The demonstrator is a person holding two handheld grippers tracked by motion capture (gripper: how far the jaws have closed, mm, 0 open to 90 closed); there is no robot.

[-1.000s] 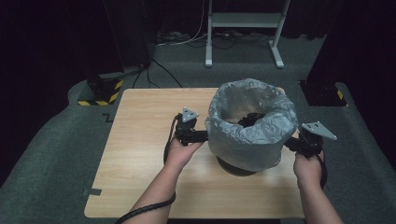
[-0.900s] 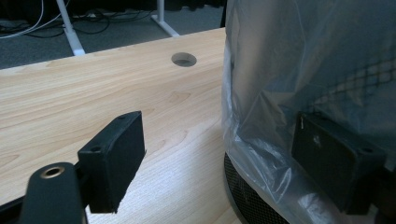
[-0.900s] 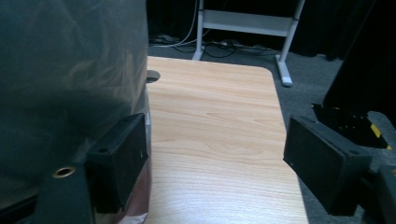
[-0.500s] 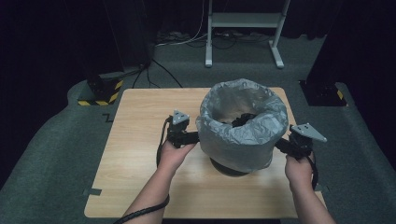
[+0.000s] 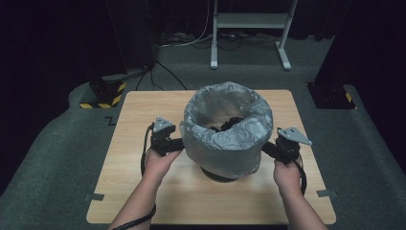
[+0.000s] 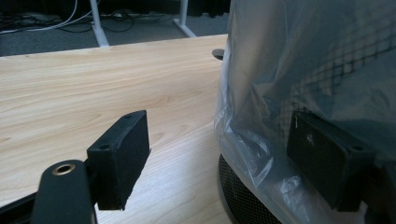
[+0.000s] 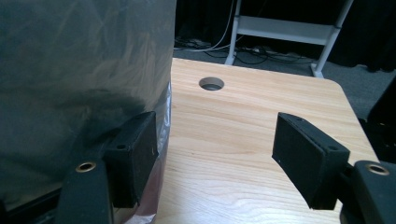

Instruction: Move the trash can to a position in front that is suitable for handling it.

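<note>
A black mesh bin lined with a grey plastic bag (image 5: pixel 225 129) stands in the middle of the wooden table (image 5: pixel 139 110). The bag folds over the rim and hangs down the sides, and dark contents (image 5: pixel 225 123) show inside. My left gripper (image 5: pixel 175 143) is at the bin's left side. In the left gripper view the left gripper (image 6: pixel 224 156) is open, one pad (image 6: pixel 327 154) against the bag (image 6: pixel 308 56) over the mesh (image 6: pixel 245 198). My right gripper (image 5: pixel 269 148) is at the bin's right side. The right gripper (image 7: pixel 219 156) is open beside the bag (image 7: pixel 79 70).
A round cable hole (image 7: pixel 211 83) sits in the tabletop beyond the bin. On the floor behind the table are a white stand (image 5: pixel 249 21), cables and a black-and-yellow striped base (image 5: pixel 103 96). A dark block (image 5: pixel 330 93) lies off the table's right corner.
The bin has shifted left across the table, and both hands with their grippers have moved left alongside it. Both grippers stay at its sides.
</note>
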